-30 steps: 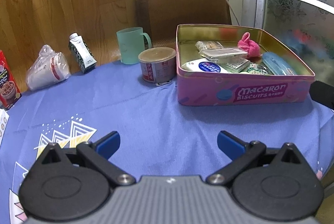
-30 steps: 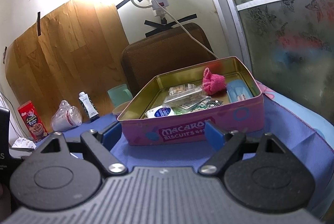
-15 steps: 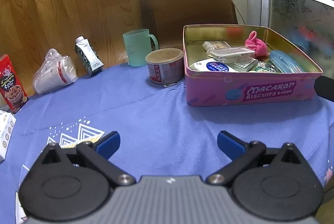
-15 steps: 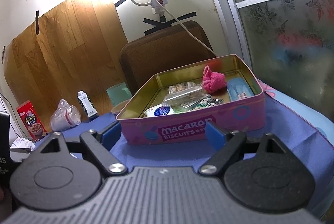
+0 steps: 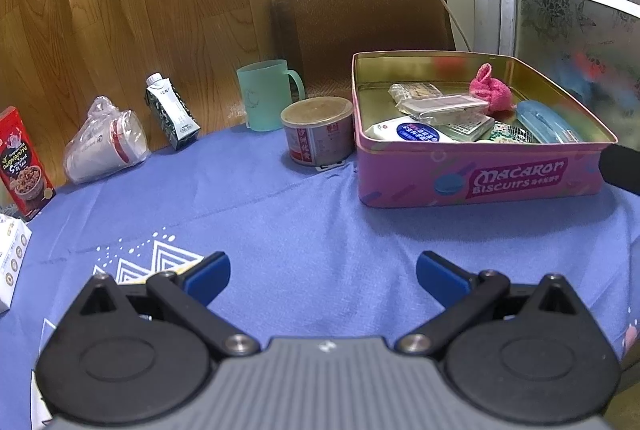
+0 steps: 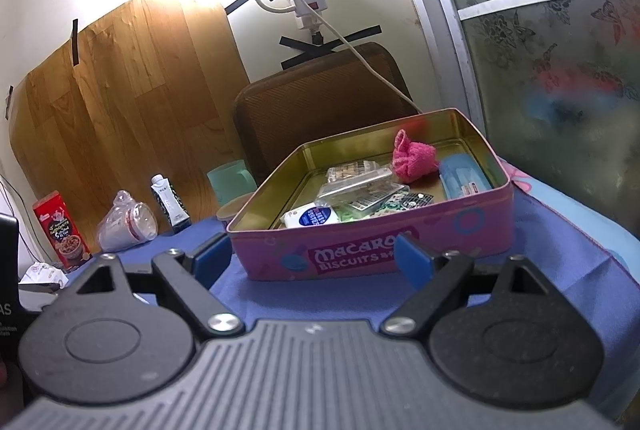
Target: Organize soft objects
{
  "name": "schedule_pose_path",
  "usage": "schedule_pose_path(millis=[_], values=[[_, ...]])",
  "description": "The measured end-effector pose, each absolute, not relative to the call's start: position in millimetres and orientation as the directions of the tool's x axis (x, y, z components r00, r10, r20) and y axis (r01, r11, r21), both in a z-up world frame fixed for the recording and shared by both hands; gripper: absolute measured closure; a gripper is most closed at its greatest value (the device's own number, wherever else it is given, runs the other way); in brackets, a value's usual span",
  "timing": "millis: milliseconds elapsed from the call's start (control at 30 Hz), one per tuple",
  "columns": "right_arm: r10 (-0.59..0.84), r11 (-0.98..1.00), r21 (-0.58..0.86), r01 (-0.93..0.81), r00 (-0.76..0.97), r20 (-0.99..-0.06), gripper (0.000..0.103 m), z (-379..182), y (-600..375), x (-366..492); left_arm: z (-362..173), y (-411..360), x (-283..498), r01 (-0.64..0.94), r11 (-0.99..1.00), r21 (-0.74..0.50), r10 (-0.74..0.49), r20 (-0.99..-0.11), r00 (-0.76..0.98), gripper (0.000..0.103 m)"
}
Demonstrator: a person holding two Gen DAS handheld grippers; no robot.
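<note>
A pink biscuit tin point(image 5: 480, 181) point(image 6: 360, 254) stands open on the blue tablecloth point(image 5: 300, 213). Inside lie a pink soft cloth point(image 5: 490, 89) point(image 6: 412, 155), a white and blue packet point(image 5: 412, 131) point(image 6: 310, 216), clear plastic packs point(image 5: 440, 105) and a light blue case point(image 5: 548, 119) point(image 6: 464, 179). My left gripper point(image 5: 322, 276) is open above bare cloth, well short of the tin. My right gripper point(image 6: 314, 260) is open just in front of the tin's near wall, holding nothing.
Left of the tin stand a round can point(image 5: 318, 135), a green mug point(image 5: 266, 93), a small carton point(image 5: 172, 111), bagged paper cups point(image 5: 104, 145) and a red box point(image 5: 22, 165). A brown chair back point(image 5: 360, 25) rises behind the table. A frosted glass door point(image 6: 560, 69) is on the right.
The left gripper has drawn back and shifted left, so the tin and the can sit farther right in its view. The right gripper has barely moved. Both stay open.
</note>
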State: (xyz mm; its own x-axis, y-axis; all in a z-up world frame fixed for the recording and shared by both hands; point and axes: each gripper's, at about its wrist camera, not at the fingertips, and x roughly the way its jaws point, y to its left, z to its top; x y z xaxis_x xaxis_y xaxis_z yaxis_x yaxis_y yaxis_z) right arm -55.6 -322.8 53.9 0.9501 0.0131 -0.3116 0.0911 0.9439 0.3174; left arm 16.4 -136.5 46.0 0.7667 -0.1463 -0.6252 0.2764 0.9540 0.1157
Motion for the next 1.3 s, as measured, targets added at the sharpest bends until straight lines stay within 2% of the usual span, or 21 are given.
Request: schedule_pose_path(millis=[1300], values=[[-0.015, 0.941, 0.321, 0.110, 0.958, -0.286, 0.011, 57.2, -319.6, -64.7, 53.2, -134.6, 7.7, 0.221, 0.968, 0.122, -0.113, -0.577, 0.809, 0.000]])
